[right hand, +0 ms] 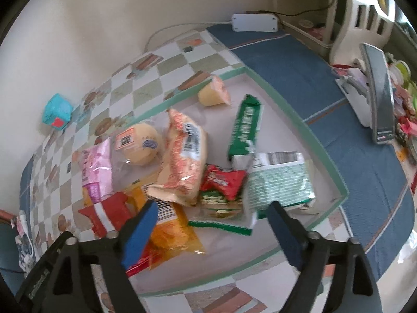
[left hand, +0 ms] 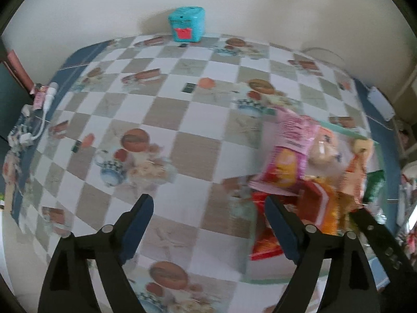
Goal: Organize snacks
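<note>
A shallow white tray with a green rim (right hand: 307, 127) holds a heap of snack packs. Among them are a pink pack (right hand: 96, 167), a round bun in clear wrap (right hand: 142, 143), an orange-white bag (right hand: 183, 161), a yellow-orange bag (right hand: 174, 234), a red pack (right hand: 221, 182), a long green bar (right hand: 245, 125) and a green-white bag (right hand: 278, 180). My right gripper (right hand: 212, 210) is open and empty, just above the near packs. My left gripper (left hand: 208, 207) is open and empty over the checkered tablecloth (left hand: 161, 109), left of the snack heap (left hand: 312, 172).
A teal cube box (left hand: 187, 24) stands at the table's back edge by the wall. White cables and small items (left hand: 28, 125) lie at the left edge. A white power strip (right hand: 254, 22) and a cluttered shelf (right hand: 378, 91) are at the right.
</note>
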### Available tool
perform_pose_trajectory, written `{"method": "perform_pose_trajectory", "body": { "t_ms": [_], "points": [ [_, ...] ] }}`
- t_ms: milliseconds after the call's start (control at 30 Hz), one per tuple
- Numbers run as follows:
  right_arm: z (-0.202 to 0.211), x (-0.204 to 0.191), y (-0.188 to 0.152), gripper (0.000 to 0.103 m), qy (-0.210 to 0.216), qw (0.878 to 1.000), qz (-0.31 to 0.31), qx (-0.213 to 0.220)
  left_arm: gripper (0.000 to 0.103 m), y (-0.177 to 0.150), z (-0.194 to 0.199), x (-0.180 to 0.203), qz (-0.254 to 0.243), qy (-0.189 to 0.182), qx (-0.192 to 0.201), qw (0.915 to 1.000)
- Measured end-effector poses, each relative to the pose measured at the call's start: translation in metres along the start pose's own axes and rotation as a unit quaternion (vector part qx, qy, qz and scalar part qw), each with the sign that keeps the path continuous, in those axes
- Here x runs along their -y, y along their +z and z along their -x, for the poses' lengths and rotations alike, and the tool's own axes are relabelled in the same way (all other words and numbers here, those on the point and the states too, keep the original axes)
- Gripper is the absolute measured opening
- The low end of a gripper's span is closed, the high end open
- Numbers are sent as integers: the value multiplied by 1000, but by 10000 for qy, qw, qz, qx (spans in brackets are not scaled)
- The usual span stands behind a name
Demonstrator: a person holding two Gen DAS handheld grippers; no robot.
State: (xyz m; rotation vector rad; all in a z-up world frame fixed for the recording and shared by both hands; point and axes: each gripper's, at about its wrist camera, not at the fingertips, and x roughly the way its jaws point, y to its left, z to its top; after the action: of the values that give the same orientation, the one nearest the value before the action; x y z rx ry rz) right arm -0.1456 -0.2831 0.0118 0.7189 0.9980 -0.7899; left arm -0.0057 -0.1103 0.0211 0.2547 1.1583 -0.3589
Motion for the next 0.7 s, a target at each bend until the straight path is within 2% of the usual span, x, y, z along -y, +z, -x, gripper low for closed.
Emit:
{"method": "perform_pose_trajectory", "body": {
  "t_ms": [67, 100, 467, 700],
  "points": [
    [0, -7, -3, 102, 5, 9999, 100, 33, 89, 1, -1, -7, 17, 101, 78, 9999],
    [0, -10, -4, 103, 4, 9999, 159, 67, 93, 2, -1, -10, 24, 130, 112, 9998],
    [6, -34, -24, 103, -81, 9976, 649, 226, 95, -4, 1, -32, 115, 179, 122, 9997],
    [15, -40, -44, 103, -124, 9961, 824, 297, 95, -21, 8, -47, 30, 249, 240, 9994]
  ]
}}
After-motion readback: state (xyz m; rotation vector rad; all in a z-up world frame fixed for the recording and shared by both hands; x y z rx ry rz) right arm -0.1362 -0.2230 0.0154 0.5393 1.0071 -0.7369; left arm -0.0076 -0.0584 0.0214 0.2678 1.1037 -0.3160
